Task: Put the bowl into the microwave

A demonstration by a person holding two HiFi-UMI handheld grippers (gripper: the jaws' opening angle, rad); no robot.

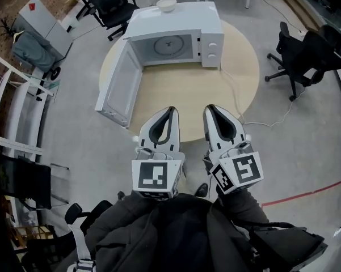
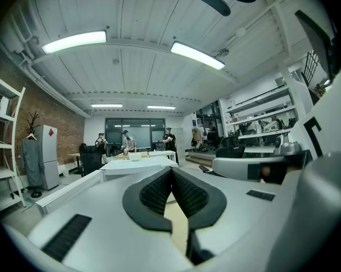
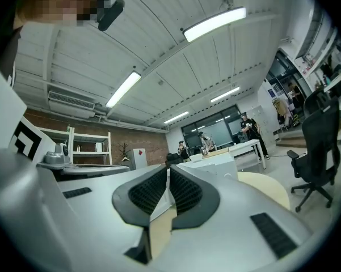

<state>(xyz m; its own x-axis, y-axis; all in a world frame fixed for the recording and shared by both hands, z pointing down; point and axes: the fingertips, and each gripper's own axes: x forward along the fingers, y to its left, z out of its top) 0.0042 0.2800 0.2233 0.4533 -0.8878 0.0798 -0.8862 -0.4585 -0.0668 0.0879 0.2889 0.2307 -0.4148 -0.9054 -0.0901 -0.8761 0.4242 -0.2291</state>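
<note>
In the head view, we find the bowl (image 1: 167, 4) standing upright on the top of the microwave (image 1: 181, 21), near its rear edge. The microwave sits on the round table (image 1: 238, 89) with its door (image 1: 120, 84) swung fully open to the left and the cavity (image 1: 169, 45) empty apart from the turntable. The left gripper (image 1: 170, 111) and the right gripper (image 1: 211, 109) are held side by side over the near edge of the table, well apart from the bowl, both pointing toward the microwave. In the left gripper view, we see the two ribbed pads pressed together at their tips with nothing between them, so this gripper is clenched and empty; the microwave and the small white bowl on it lie straight ahead in the distance. In the right gripper view, the pads likewise meet at the tips on nothing, so this gripper is also clenched and empty, with the bowl visible beyond, slightly to the right of the jaw line. We judge the step in hand to be the approach: nothing is grasped yet. The next move calls for spreading one gripper's jaws, raising it to the top of the microwave and closing on the bowl's rim before lowering it into the cavity.
</note>
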